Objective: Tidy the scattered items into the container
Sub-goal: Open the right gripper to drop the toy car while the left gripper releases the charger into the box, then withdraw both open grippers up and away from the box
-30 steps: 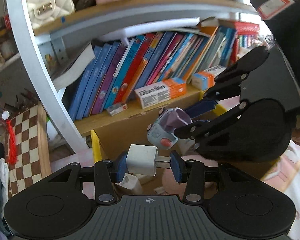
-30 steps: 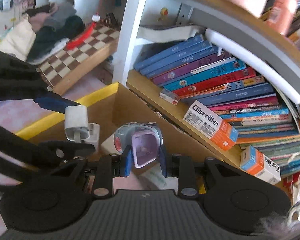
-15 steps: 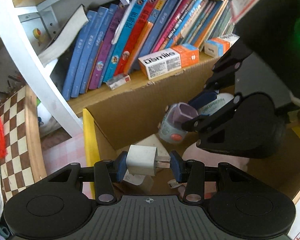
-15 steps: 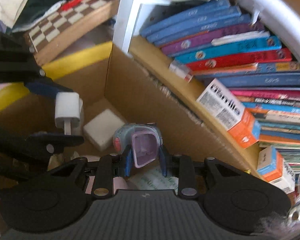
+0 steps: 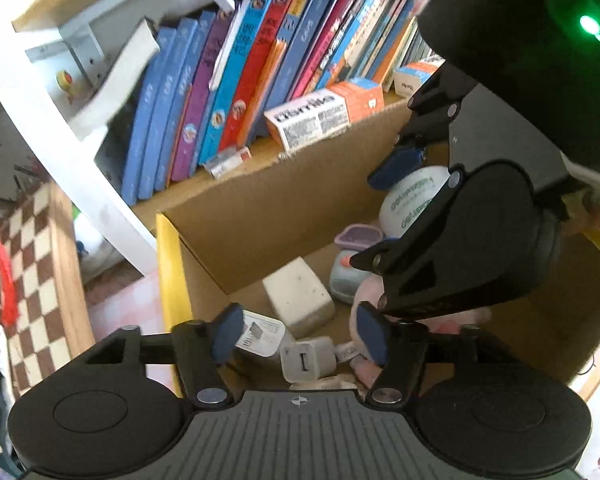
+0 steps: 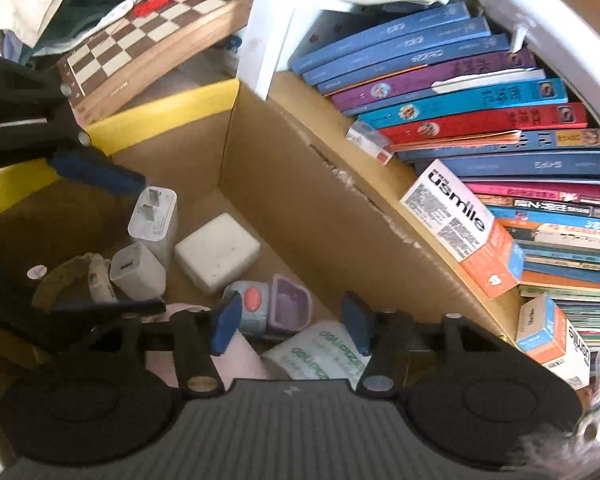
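A cardboard box [image 5: 268, 216] with a yellow rim stands below a bookshelf; it also shows in the right wrist view [image 6: 300, 200]. My left gripper [image 5: 300, 338] is open over the box, with a small white charger [image 5: 306, 362] lying on the box floor below it. The charger also shows in the right wrist view [image 6: 138, 270]. My right gripper [image 6: 288, 322] is open above a grey and purple toy device [image 6: 272, 308], which lies in the box. The device also shows in the left wrist view [image 5: 350, 264], beside the right gripper [image 5: 384, 216].
In the box lie a white block [image 6: 218, 252], a larger white adapter [image 6: 154, 216], a white roll with green print [image 6: 320, 354], a watch [image 6: 76, 280] and something pink [image 5: 380, 300]. Books [image 6: 460, 92] fill the shelf behind. A chessboard [image 6: 148, 32] lies to the left.
Both grippers have opened. The white charger has dropped from the left gripper into the box, and the grey and purple device has dropped from the right gripper onto the box floor.
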Demonstrator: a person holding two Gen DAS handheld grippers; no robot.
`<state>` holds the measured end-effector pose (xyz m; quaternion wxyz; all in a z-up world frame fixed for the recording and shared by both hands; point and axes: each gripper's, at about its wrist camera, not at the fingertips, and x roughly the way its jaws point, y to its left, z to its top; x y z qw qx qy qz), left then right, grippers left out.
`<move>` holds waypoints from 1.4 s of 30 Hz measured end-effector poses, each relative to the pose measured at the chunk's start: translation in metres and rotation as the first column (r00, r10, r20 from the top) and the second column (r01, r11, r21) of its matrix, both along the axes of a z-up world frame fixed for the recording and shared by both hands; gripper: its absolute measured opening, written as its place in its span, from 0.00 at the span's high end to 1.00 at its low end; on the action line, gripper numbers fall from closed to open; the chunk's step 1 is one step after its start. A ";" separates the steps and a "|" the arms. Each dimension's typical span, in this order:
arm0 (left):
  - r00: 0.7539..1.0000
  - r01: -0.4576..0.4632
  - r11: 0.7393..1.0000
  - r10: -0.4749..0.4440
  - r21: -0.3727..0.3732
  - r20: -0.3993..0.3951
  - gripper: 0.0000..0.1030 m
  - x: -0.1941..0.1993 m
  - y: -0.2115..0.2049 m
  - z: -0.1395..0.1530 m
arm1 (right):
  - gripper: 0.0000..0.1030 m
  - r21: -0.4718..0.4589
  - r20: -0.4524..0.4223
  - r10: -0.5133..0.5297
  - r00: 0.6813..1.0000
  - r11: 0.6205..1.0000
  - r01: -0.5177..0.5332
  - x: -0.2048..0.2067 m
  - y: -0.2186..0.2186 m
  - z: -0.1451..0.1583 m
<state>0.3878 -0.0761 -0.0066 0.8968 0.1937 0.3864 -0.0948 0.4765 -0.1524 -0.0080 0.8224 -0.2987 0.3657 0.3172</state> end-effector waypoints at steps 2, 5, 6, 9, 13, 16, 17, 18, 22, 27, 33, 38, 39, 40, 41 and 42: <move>1.000 0.003 1.000 -0.003 0.002 0.020 0.32 -0.004 -0.001 0.003 | 0.45 0.011 0.004 -0.002 1.000 1.000 0.002 -0.003 -0.004 0.005; 0.999 0.004 1.000 -0.004 -0.008 0.051 0.31 -0.015 -0.002 0.011 | 0.40 0.026 0.018 -0.007 1.000 1.000 0.007 -0.010 -0.009 0.012; 0.998 0.004 1.000 -0.003 -0.014 0.062 0.31 -0.018 -0.003 0.014 | 0.40 0.032 0.023 -0.009 1.000 0.999 0.009 -0.013 -0.011 0.015; 0.996 0.000 1.000 0.002 -0.028 0.094 0.29 -0.027 -0.003 0.022 | 0.37 0.051 0.044 -0.015 0.999 0.999 0.013 -0.022 -0.016 0.025; 0.990 -0.020 0.998 0.028 -0.063 0.141 0.28 -0.043 0.001 0.036 | 0.33 0.105 0.075 -0.021 0.997 0.994 0.013 -0.037 -0.026 0.041; 0.983 -0.039 0.995 0.055 -0.096 0.174 0.27 -0.055 0.006 0.046 | 0.32 0.159 0.094 -0.029 0.995 0.987 0.014 -0.051 -0.035 0.055; 0.981 -0.045 0.993 0.064 -0.107 0.185 0.26 -0.059 0.008 0.050 | 0.31 0.174 0.101 -0.032 0.994 0.985 0.014 -0.056 -0.037 0.060; 0.978 -0.051 0.992 0.074 -0.119 0.196 0.25 -0.062 0.009 0.053 | 0.30 0.187 0.110 -0.034 0.993 0.982 0.013 -0.062 -0.040 0.064; 0.968 -0.068 0.986 0.102 -0.152 0.230 0.24 -0.079 0.015 0.066 | 0.28 0.226 0.134 -0.051 0.990 0.974 0.020 -0.082 -0.049 0.076; 0.960 -0.076 0.983 0.117 -0.165 0.255 0.22 -0.105 0.021 0.074 | 0.26 0.254 0.157 -0.077 0.985 0.967 0.035 -0.109 -0.061 0.082; 0.956 -0.089 0.981 0.133 -0.174 0.262 0.17 -0.137 0.028 0.076 | 0.24 0.279 0.181 -0.119 0.976 0.958 0.066 -0.142 -0.077 0.085; 0.957 -0.089 0.980 0.133 -0.176 0.256 0.17 -0.162 0.031 0.072 | 0.23 0.297 0.172 -0.168 0.971 0.948 0.111 -0.169 -0.087 0.080; 0.958 -0.088 0.980 0.132 -0.177 0.255 0.17 -0.166 0.031 0.071 | 0.23 0.299 0.172 -0.177 0.969 0.947 0.120 -0.174 -0.089 0.079; 0.958 -0.087 0.980 0.131 -0.178 0.254 0.17 -0.171 0.032 0.070 | 0.22 0.300 0.172 -0.188 0.967 0.945 0.130 -0.180 -0.090 0.077; 0.959 -0.086 0.980 0.131 -0.181 0.252 0.17 -0.175 0.032 0.069 | 0.22 0.304 0.169 -0.200 0.965 0.942 0.142 -0.186 -0.091 0.075; 0.959 -0.086 0.979 0.131 -0.184 0.250 0.17 -0.180 0.033 0.068 | 0.22 0.308 0.164 -0.211 0.964 0.939 0.153 -0.191 -0.092 0.073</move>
